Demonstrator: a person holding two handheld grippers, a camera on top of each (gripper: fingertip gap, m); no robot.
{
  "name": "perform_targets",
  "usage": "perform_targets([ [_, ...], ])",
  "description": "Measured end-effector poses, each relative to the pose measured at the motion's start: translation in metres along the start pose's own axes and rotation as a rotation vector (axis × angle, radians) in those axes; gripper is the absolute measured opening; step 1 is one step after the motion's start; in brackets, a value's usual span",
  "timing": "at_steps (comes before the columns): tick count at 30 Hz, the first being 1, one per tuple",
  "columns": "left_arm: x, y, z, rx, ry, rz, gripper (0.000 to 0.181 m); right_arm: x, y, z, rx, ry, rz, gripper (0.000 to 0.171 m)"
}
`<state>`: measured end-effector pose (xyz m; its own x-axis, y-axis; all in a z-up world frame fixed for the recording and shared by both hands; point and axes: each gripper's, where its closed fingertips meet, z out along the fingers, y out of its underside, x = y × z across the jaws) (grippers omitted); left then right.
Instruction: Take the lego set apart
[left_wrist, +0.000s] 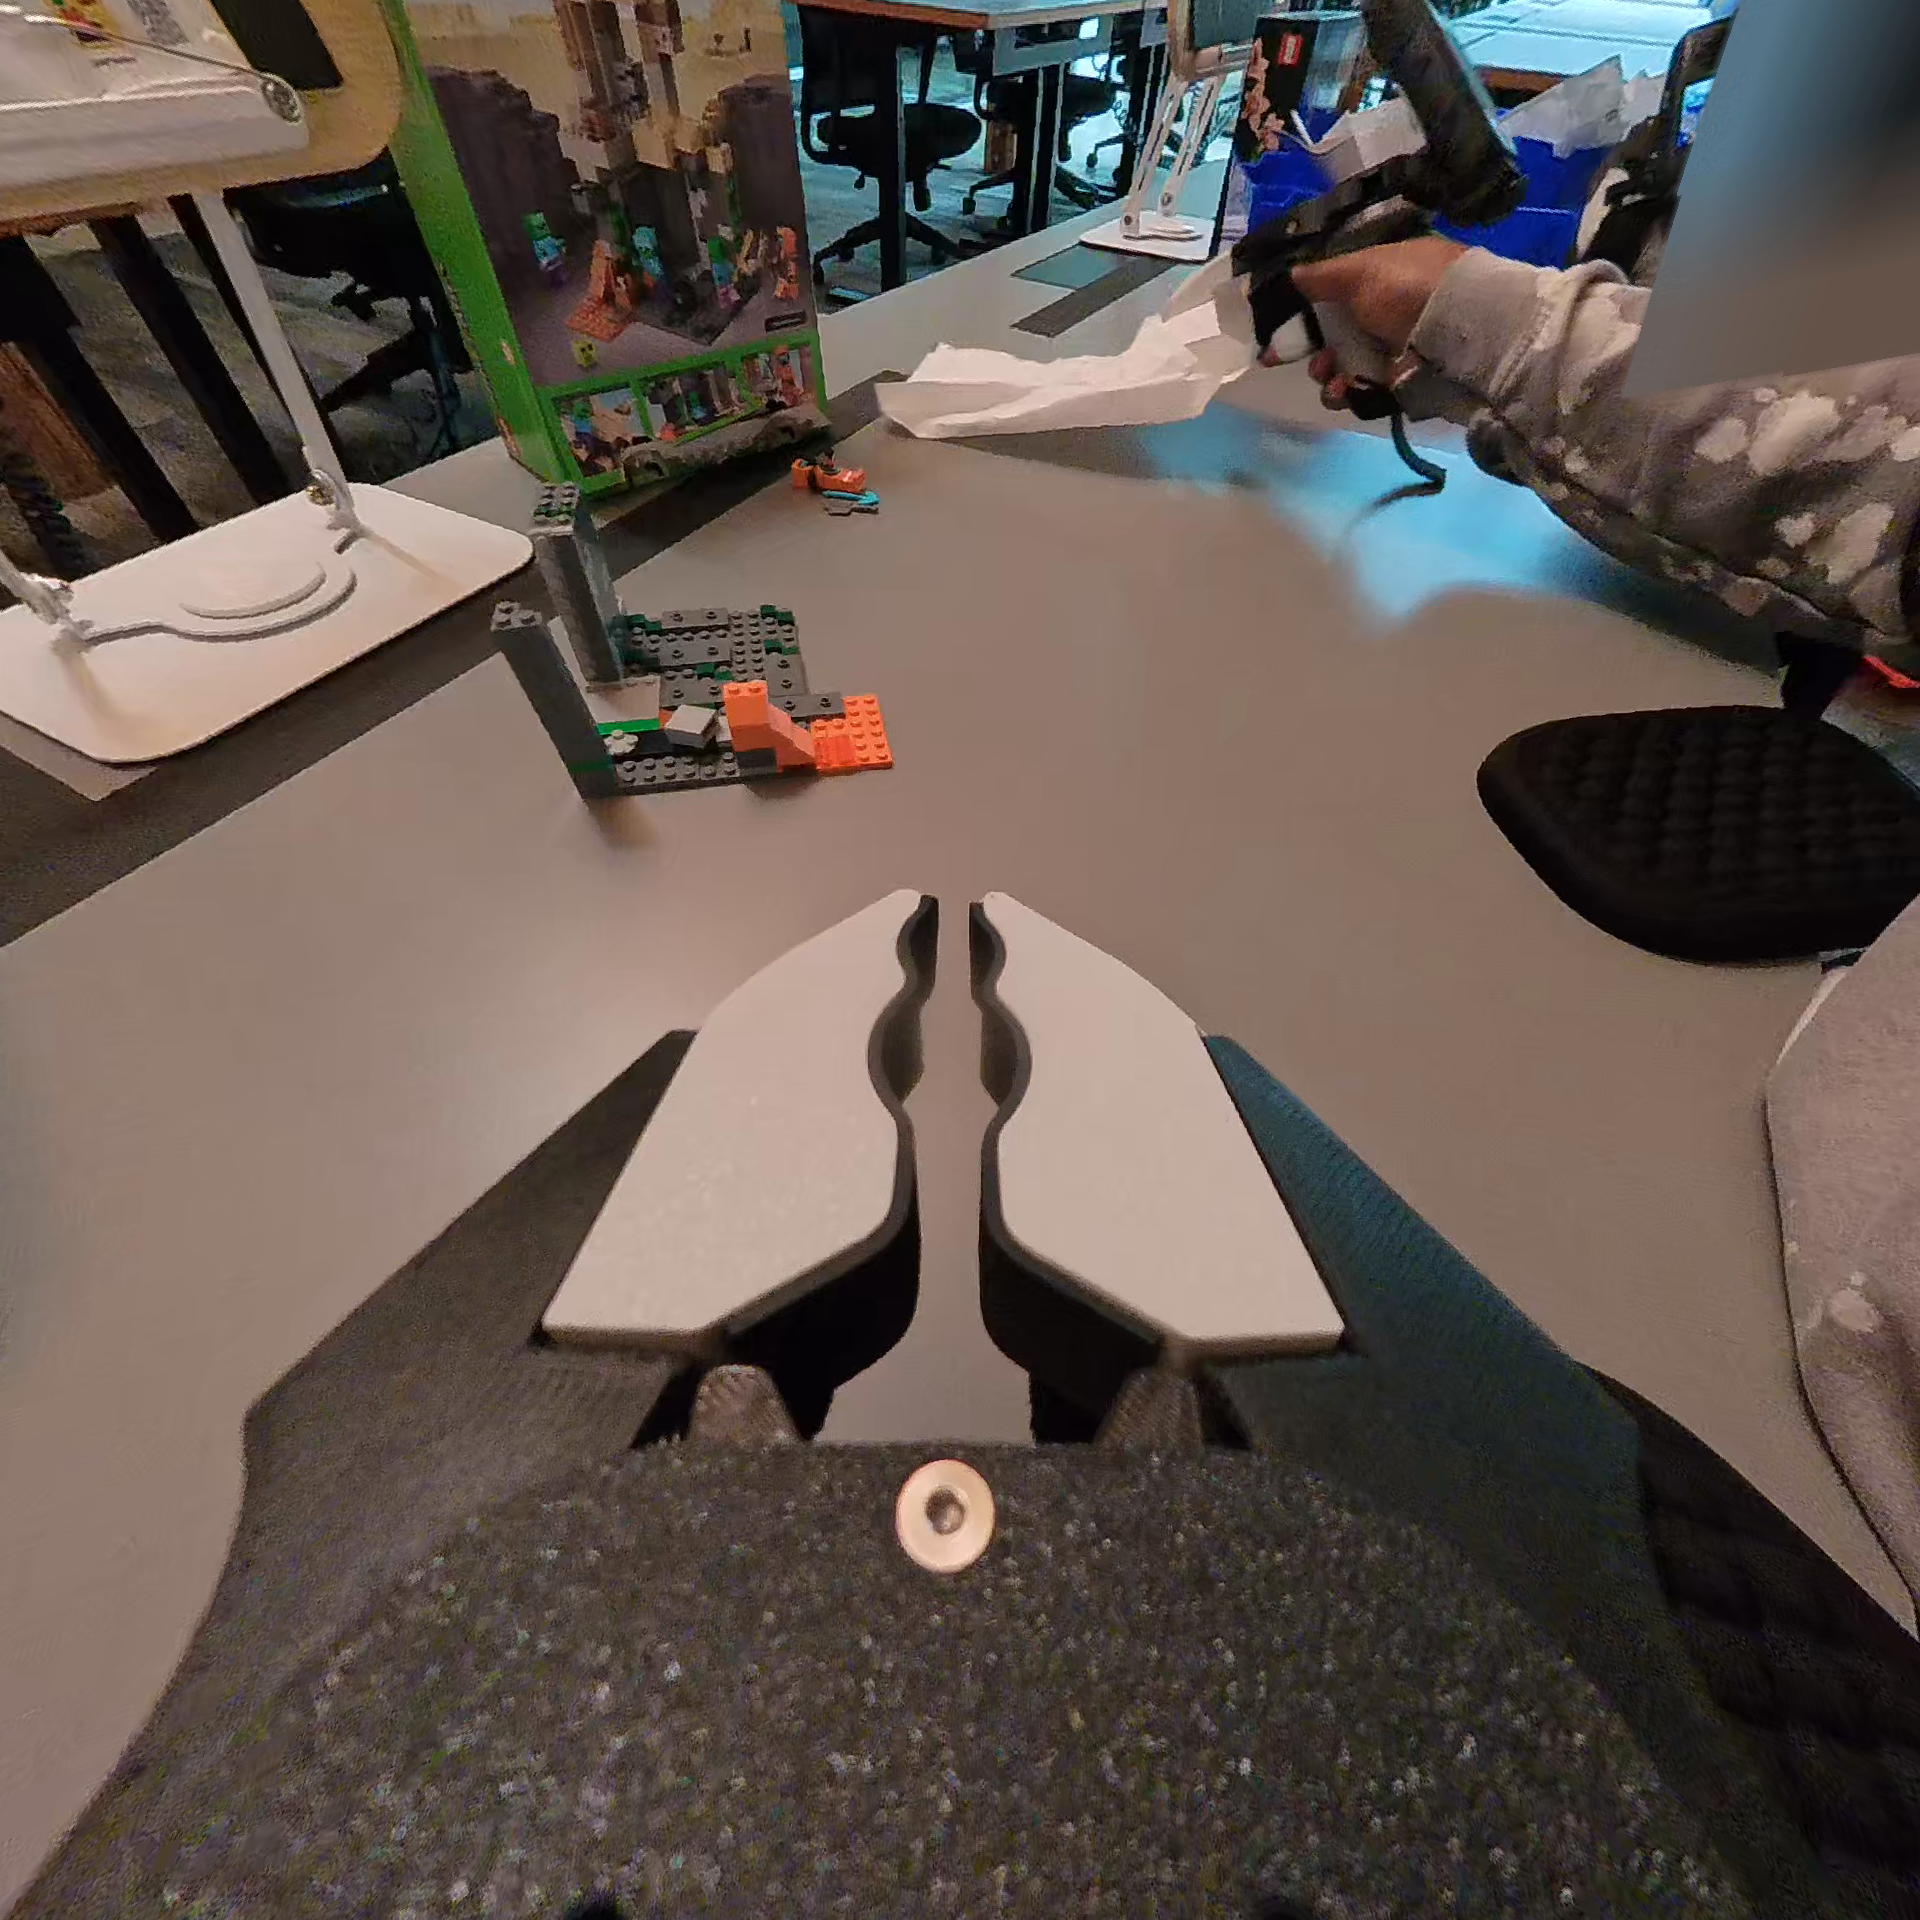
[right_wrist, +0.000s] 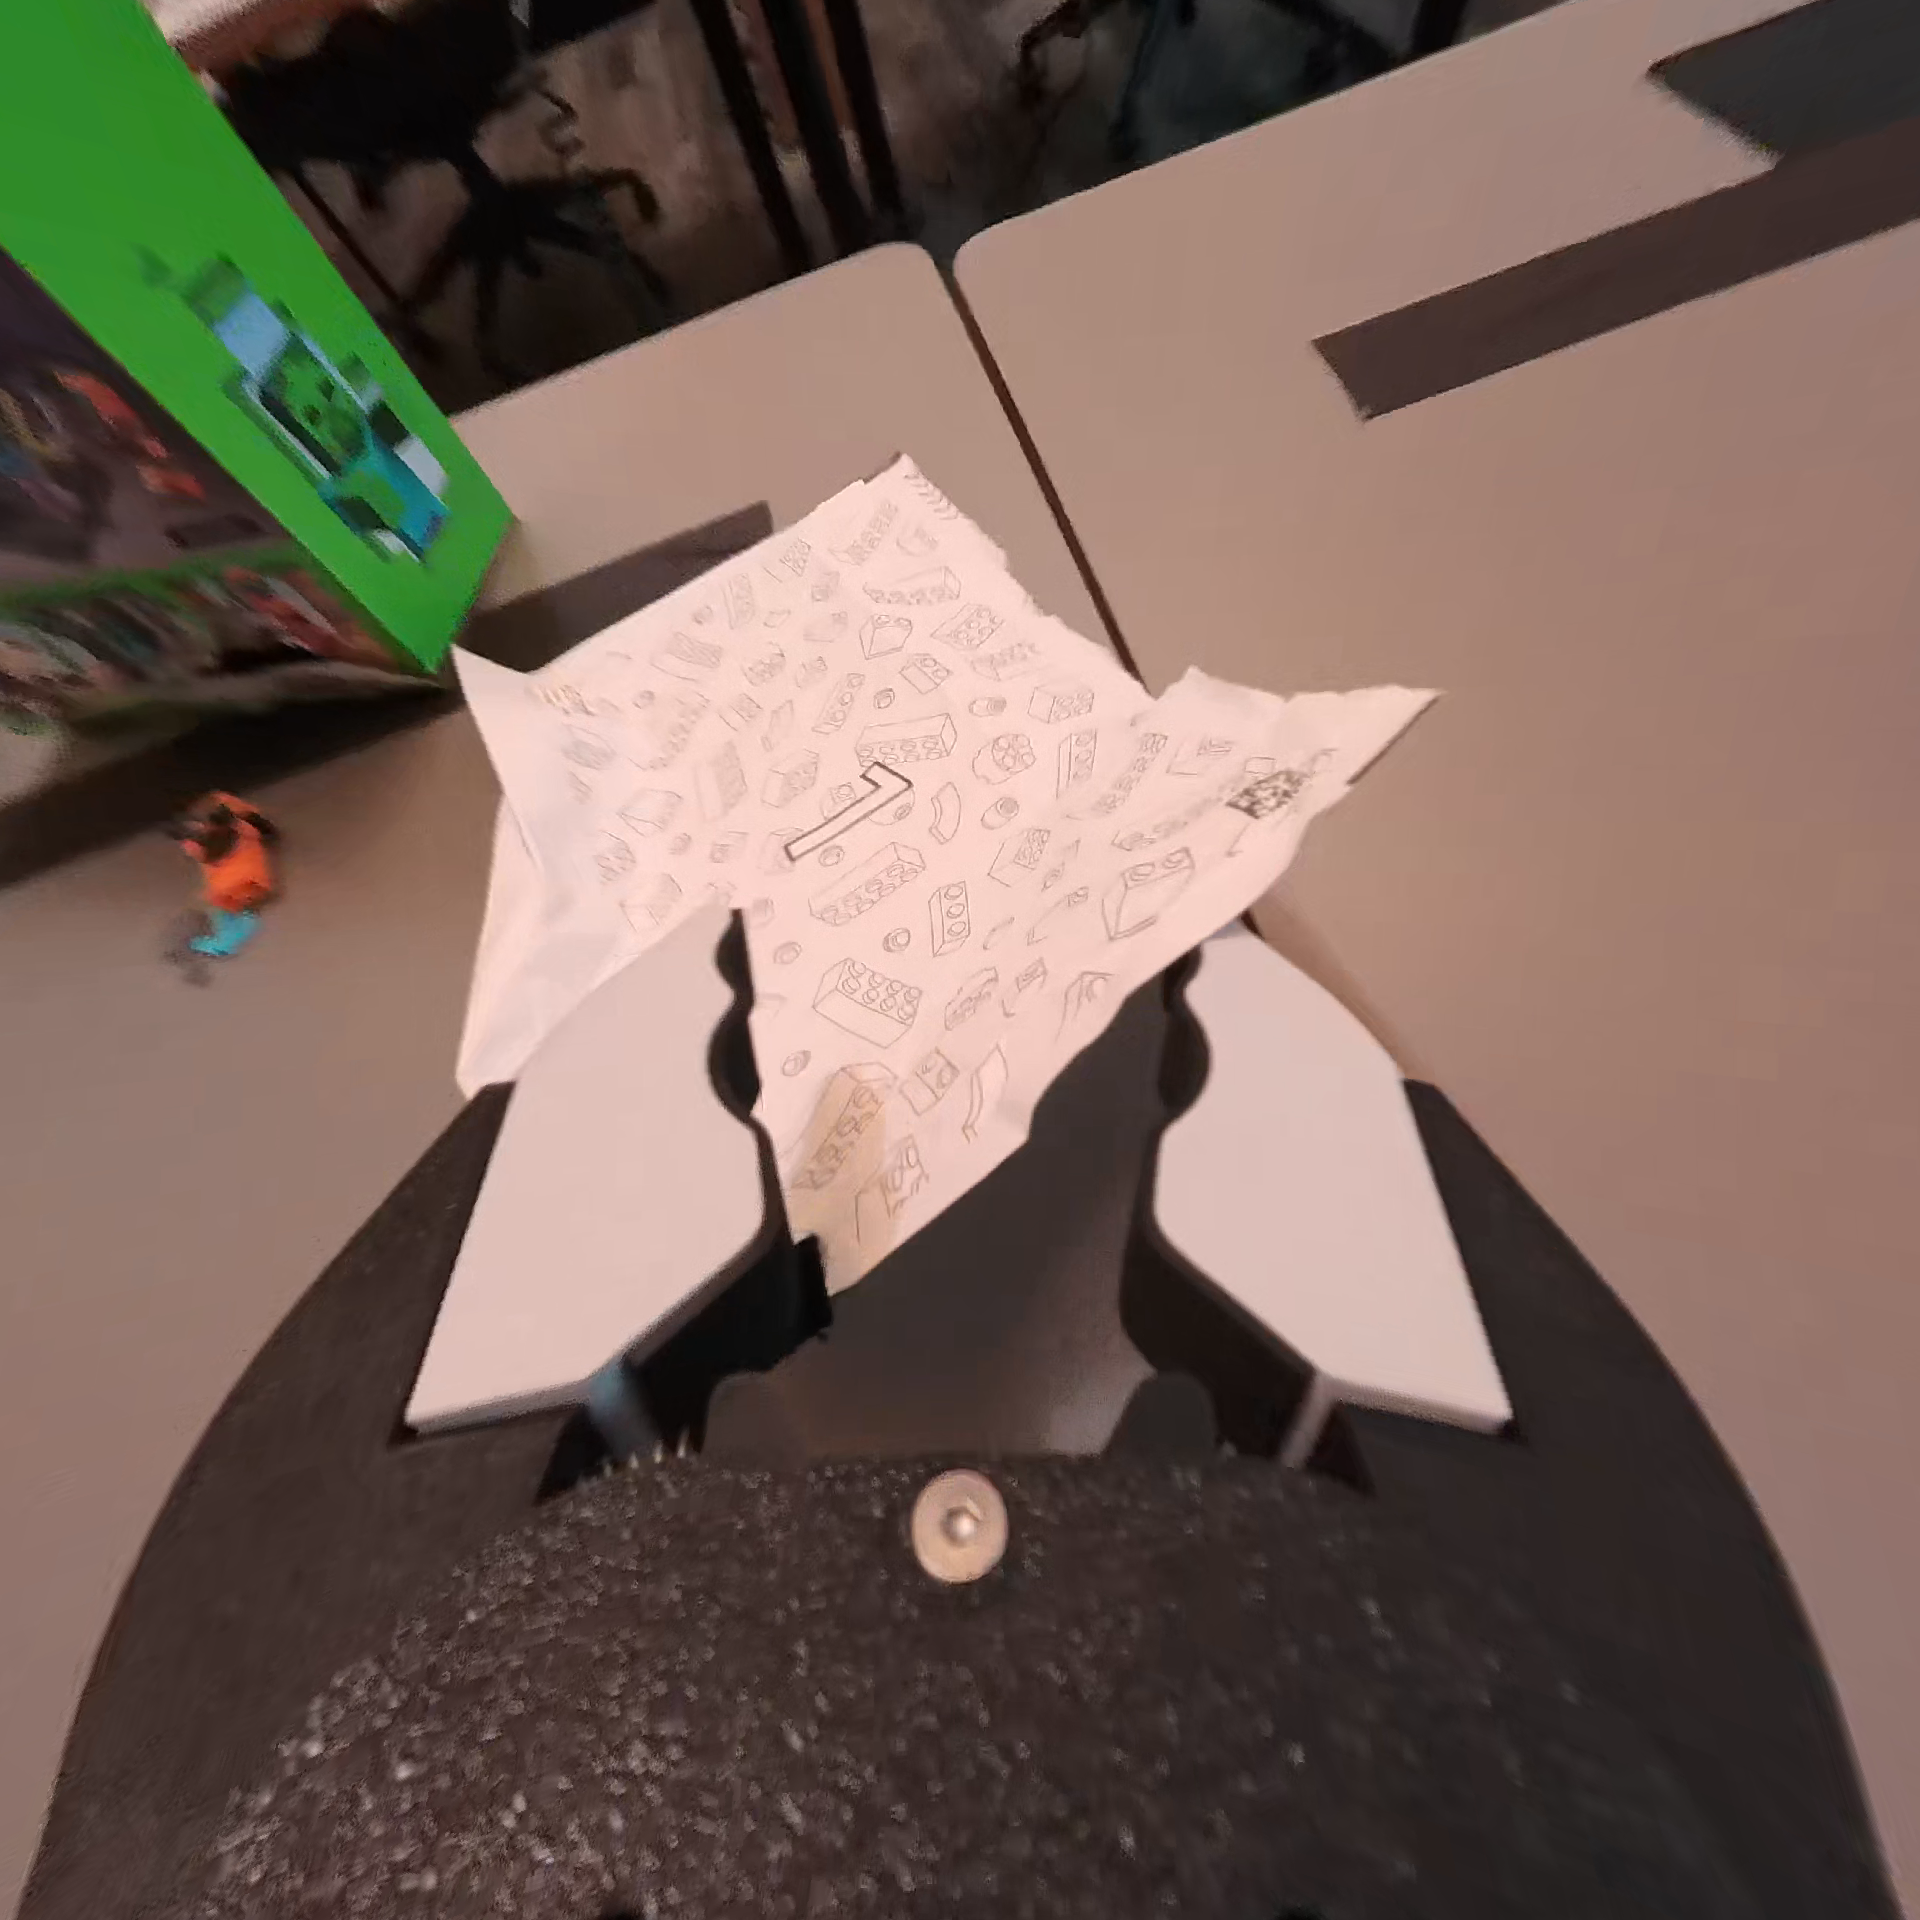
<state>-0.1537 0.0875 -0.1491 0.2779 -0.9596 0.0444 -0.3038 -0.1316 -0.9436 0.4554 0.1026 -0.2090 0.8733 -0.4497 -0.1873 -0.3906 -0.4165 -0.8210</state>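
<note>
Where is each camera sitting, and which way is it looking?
Left wrist view: it sits on the left gripper, low over the grey table, facing the lego build and green box; the person's sleeve and right gripper show far off.
Right wrist view: it sits on the right gripper, facing down and forward at the white paper bag lying across its fingers.
Both views share the paper bag, green box, the small orange pieces and the table.

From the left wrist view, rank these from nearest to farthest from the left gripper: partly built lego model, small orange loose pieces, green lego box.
1. Grey, green and orange lego model, ahead-left of the left gripper.
2. Small orange loose pieces, farther back on the table.
3. Tall green cardboard lego box, standing just behind them.
</note>
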Motion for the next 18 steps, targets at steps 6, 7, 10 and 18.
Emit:
perform_targets([
  [6, -0.003, 0.003, -0.004, 0.021, -0.010, -0.028, 0.005, -0.017, 0.014, -0.030, -0.060, 0.121, -0.395, 0.091],
  [7, -0.003, 0.003, -0.004, 0.020, -0.012, -0.026, 0.005, -0.021, 0.017, -0.035, -0.076, 0.120, -0.440, 0.091],
  [10, -0.003, 0.005, -0.006, 0.018, -0.015, -0.025, 0.005, -0.033, 0.026, -0.052, -0.108, 0.062, -0.469, 0.090],
  [18, -0.003, 0.009, -0.005, 0.016, -0.011, -0.033, 0.006, -0.057, 0.056, -0.076, -0.210, -0.100, -0.613, 0.084],
])
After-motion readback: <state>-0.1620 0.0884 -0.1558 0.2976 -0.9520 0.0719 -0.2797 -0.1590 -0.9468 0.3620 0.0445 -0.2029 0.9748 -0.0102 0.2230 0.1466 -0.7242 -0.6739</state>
